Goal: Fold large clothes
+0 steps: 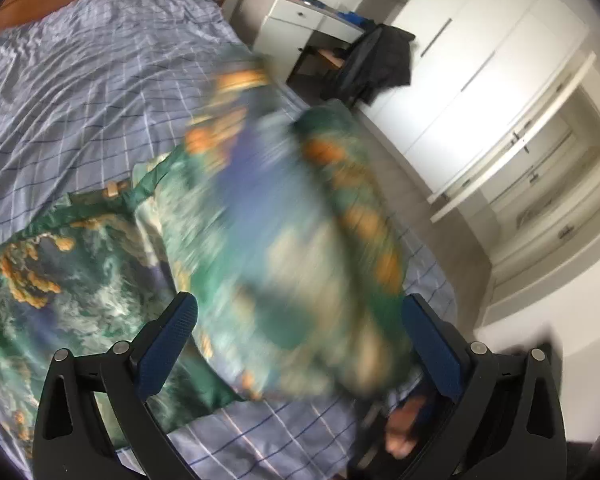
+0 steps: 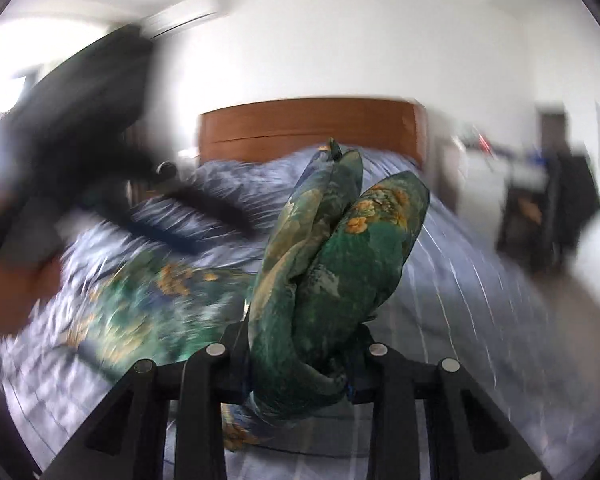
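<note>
A silky green, blue and orange printed garment (image 1: 80,280) lies spread on the bed. In the left wrist view a lifted fold of it (image 1: 284,216) hangs blurred in front of my left gripper (image 1: 300,320). That gripper's blue pads (image 1: 172,344) stand wide apart, open, gripping nothing. In the right wrist view my right gripper (image 2: 300,344) is shut on a thick bunch of the garment (image 2: 340,248). The bunch stands up between the fingers and hides their tips. The left gripper's dark body (image 2: 80,120) shows blurred at upper left, held by a hand (image 2: 16,288).
The bed has a blue checked cover (image 1: 80,80) and a wooden headboard (image 2: 312,128). Beside it are a white desk (image 1: 300,20), a chair draped with a dark jacket (image 1: 380,60), white wardrobe doors (image 1: 480,60) and open drawers (image 1: 540,184). A hand (image 1: 404,428) shows at the bottom.
</note>
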Available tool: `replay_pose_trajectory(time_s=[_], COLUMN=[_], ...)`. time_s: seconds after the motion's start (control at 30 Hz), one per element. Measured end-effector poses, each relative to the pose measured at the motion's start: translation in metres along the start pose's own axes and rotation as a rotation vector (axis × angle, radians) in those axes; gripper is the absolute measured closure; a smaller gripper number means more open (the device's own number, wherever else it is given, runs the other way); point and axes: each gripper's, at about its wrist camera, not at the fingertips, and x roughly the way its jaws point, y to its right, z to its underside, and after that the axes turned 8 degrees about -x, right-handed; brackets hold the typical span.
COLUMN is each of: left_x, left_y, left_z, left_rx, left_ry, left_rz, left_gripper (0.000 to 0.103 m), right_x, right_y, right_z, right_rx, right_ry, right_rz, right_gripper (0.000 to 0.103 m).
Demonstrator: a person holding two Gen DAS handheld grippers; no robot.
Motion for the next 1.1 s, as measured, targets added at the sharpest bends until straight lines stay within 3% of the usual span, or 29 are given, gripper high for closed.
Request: replay_pose_trajectory(time_s=[0.1,0.23,0.27,0.3,0.37,0.57,0.63,0.7,0.73,0.8,0.87,1.1], left_x=[-0.012,-0.013,-0.013,-0.013,-0.016,-0.049,-0.058,-0.06,-0.062,-0.063,-0.062,-0.077], left_y=[-0.013,-0.041,-0.049,-0.056,-0.077,-0.145,-0.171,-0.193,-0.201,-0.217,-0.229,-0.263], left_z=[-0.002,0.01,0.013,0.015,0.016,0.01,0.011,0.016,0.017,0.022,0.027,0.04], left_rx=[-0.047,-0.077,-0.077,-0.078,-0.11,-0.176,-0.189,-0.209,-0.22,-0.246,-0.258,-0.267], left_ry=[0.004,-0.001,0.0,0.004,-0.003,0.04,0.049,0.053,0.055,0.061,0.067,0.093], left_rz=[-0.013,-0.184,-0.212,-0.235,-0.202,-0.204,-0.228,-0.25,-0.254,-0.251,-0.246,-0.264], left_gripper=[0.001,0.004,0.025,0.057,0.068,0.07,0.07,0.069,0.069,0.069,0.069,0.069], right_x=[0.002,0.001,0.001,0.001,0.005,-0.01,-0.01,0.009,0.017,0.043,0.065,0.108], right_y=[-0.053,-0.107,-0.113,-0.119,-0.124,-0.085,-0.064,-0.048,-0.044,-0.044,-0.052,-0.079], right_z=[-0.01,-0.01,-0.01,-0.009,-0.012,-0.035,-0.04,-0.042,-0.042,-0.039,-0.039,-0.035], right_rx=[-0.189,-0.387,-0.409,-0.422,-0.433,-0.199,-0.106,-0.045,-0.036,-0.024,-0.018,0.041], right_ry=[0.012,0.042,0.046,0.046,0.035,0.004,-0.001,-0.067,-0.091,-0.15,-0.189,-0.228], right_rz=[-0.021,-0.053,-0.073,-0.09,-0.1,-0.377,-0.407,-0.379,-0.362,-0.363,-0.379,-0.368], right_gripper=[0.071,0.071,0.071,0.071,0.065,0.038,0.038,0.038,0.039,0.056,0.062,0.068])
